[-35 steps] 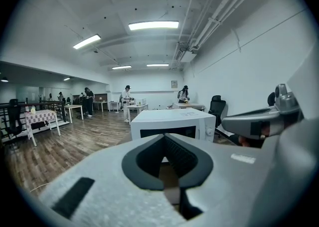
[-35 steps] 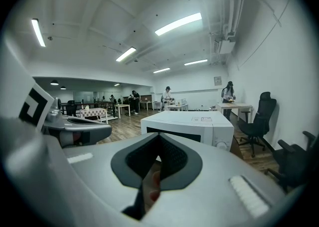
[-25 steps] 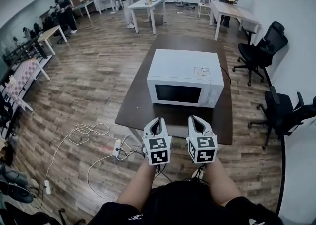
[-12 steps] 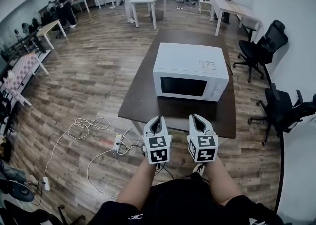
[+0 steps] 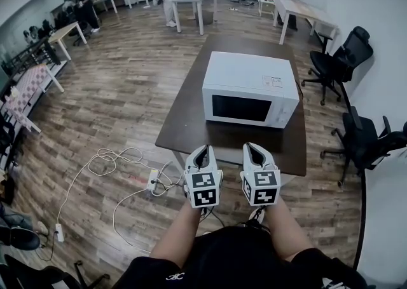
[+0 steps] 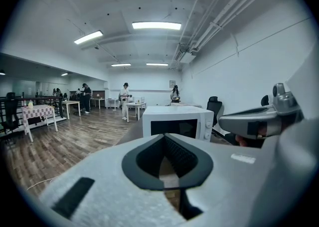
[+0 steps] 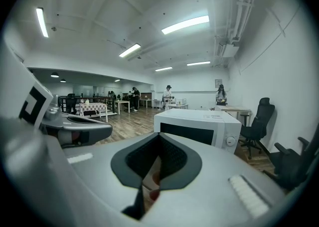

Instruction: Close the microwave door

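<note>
- White microwave (image 5: 250,91) sits mid-desk (image 5: 187,126), its dark door facing both tools and apparently flush shut, though the seam is small from here.
- Left tool (image 5: 203,149) and right tool (image 5: 252,147), both closed on nothing, have drawn back from the microwave, now well short of its door.
- Task looks finished; nothing left to push.

White microwave (image 5: 251,84) sitting upright on dark brown table (image 5: 191,126), at 12 o'clock from viewer. Door (image 5: 241,108) lying flush, shut, dark window facing 6 o'clock. Knobs (image 5: 284,115) sitting at front's 3 o'clock side.
</note>
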Motion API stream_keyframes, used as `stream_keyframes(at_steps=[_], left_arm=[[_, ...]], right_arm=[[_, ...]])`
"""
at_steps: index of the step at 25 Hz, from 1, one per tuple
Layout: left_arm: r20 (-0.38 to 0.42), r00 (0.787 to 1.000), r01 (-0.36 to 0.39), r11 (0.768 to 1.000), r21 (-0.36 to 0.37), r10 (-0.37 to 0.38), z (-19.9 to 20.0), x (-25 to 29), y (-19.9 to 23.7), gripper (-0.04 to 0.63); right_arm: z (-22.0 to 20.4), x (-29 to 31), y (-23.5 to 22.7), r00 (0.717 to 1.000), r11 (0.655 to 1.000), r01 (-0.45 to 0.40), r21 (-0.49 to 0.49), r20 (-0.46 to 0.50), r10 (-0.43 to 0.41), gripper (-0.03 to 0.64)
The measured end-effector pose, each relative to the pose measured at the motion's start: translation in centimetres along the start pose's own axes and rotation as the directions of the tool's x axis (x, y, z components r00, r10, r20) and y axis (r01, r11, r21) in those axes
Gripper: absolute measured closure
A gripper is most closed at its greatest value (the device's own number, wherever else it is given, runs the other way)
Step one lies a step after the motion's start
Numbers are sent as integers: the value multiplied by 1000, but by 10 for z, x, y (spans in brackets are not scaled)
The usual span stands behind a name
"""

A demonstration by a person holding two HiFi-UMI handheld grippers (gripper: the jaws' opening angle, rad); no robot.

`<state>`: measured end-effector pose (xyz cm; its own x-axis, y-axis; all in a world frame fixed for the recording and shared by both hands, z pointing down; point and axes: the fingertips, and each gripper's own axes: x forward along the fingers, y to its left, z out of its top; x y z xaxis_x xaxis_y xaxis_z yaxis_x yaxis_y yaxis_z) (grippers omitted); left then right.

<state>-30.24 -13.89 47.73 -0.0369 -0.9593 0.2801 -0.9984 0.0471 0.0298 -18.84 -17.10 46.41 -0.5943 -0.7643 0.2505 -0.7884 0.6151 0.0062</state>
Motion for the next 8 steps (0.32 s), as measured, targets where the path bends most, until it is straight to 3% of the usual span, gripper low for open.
stream_keyframes(at_steps=[8], left_arm=[[10, 1000, 6, 1000, -4, -6, 3, 6, -2, 586]], right_arm=[[2, 5, -5, 1000, 1000, 3, -14, 3, -3, 614]])
